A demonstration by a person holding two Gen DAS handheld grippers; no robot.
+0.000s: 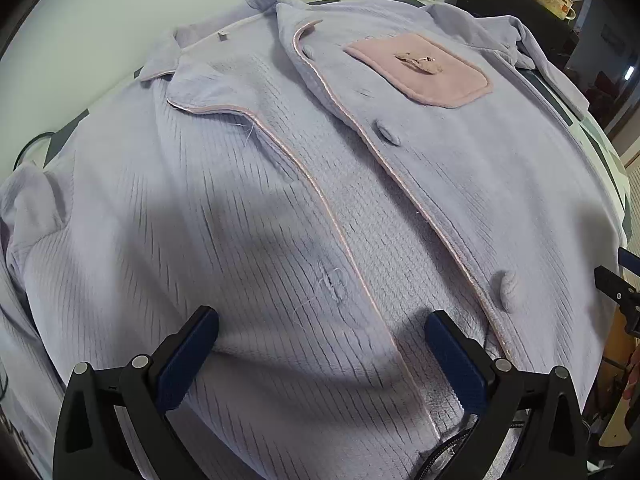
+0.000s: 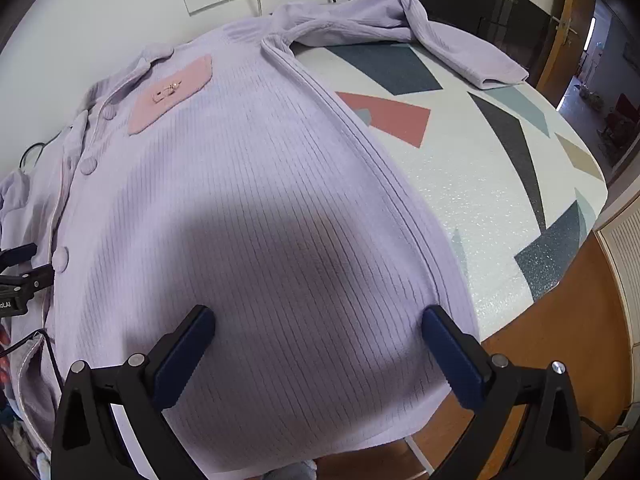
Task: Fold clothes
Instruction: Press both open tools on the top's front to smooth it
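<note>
left tool: the left tool [image 1: 322, 334] hangs low over the near middle of the pyjama top [image 1: 224, 208], its two blue fingers spread wide with nothing between them, straddling the pink-piped front edge [image 1: 340, 240].
right tool: the right tool [image 2: 318, 334] hangs over the near right part of the same top, fingers likewise spread and gripping nothing.
top: the lilac ribbed top lies face up and spread flat on the desk [image 2: 480, 184], collar far, hem near; the hem hangs past the near desk edge.
front: unbuttoned, with the two front panels parted and the lining showing between them; covered buttons [image 1: 506, 284] run along the right panel.
sleeve: the right sleeve [image 2: 432, 40] reaches out across the far right of the desk, well apart from the body.
stage: a spread, open top fits either a fold still to be made or one laid out again; the pictures do not settle which.
risk, hem: thick, soft fleece may slide toward the floor if a pinch drags the overhanging hem.
risk, grip: a tool closing over the parted front could catch one layer only, leaving a crooked fold.
risk, sleeve: the outstretched sleeve may trail or twist if the body is lifted.
container: the pink chest pocket [image 1: 420, 70] is the only one; a small bow-like ornament [image 1: 418, 62] sits on its face, and what is inside, if anything, cannot be seen.
</note>
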